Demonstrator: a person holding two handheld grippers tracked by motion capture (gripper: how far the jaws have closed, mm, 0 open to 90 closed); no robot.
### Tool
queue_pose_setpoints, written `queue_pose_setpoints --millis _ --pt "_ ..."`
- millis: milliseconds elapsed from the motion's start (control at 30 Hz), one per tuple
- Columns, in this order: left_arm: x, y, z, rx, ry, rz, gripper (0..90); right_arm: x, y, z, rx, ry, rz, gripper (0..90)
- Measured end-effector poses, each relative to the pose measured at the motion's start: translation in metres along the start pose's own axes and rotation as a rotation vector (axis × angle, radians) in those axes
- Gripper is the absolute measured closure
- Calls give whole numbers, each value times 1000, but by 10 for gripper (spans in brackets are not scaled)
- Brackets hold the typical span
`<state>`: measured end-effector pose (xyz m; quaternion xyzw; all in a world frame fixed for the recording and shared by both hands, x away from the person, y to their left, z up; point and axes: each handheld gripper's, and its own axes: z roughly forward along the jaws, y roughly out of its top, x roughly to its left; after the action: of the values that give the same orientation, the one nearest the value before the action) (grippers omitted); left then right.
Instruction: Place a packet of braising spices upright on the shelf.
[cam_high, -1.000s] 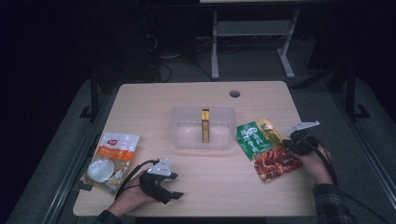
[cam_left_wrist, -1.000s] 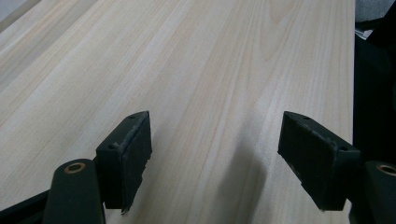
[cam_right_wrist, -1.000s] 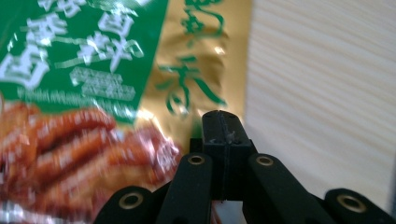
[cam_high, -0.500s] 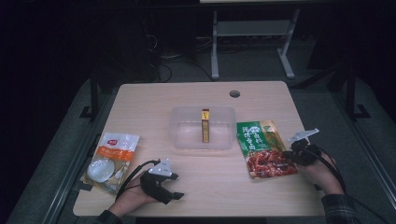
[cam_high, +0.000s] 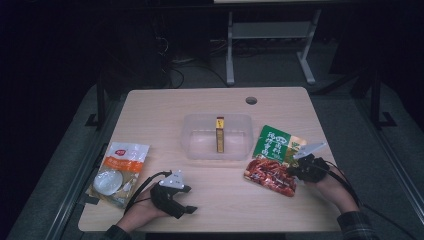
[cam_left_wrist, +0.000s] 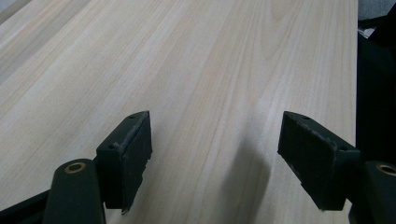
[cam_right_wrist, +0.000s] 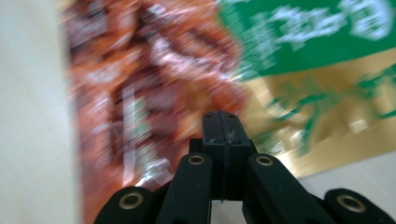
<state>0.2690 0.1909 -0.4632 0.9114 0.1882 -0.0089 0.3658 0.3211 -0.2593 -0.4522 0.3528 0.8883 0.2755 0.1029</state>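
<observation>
best to spread the clenched right gripper (cam_high: 296, 170) first, then square up on the near edge of the red-and-green snack packet (cam_high: 274, 160) lying flat on the table (cam_high: 165, 107) right of the clear tub (cam_high: 218, 136); wrist low, jaws pressed together just beside it, empty; left gripper (cam_high: 186, 207) released, resting idle near the front edge

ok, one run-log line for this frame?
left gripper: open, resting on table | right gripper: shut, at edge of red-green snack packet | clear tub: holds yellow box
</observation>
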Motion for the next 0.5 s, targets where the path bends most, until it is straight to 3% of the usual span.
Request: queue_pose_setpoints --millis 200,233,267,300,333,367,500 --pt "0 0 0 0 2 -1 253 -37 27 14 -77 -105 71 900" --pt "1 0 -1 -1 0 -1 253 -51 39 18 -101 -156 104 900" --pt "1 0 -1 -1 0 -1 253 -51 39 18 -101 -156 104 900" --pt "1 -1 -1 0 1 -1 253 -65 48 24 -115 -180 129 900" --pt "1 -1 -1 0 1 -1 253 -65 48 24 -115 -180 129 900" --pt "1 -1 -1 1 1 2 254 -76 54 31 -107 -184 153 900" --pt "1 -1 -1 -1 -2 -4 253 -88 61 40 -115 -195 179 900"
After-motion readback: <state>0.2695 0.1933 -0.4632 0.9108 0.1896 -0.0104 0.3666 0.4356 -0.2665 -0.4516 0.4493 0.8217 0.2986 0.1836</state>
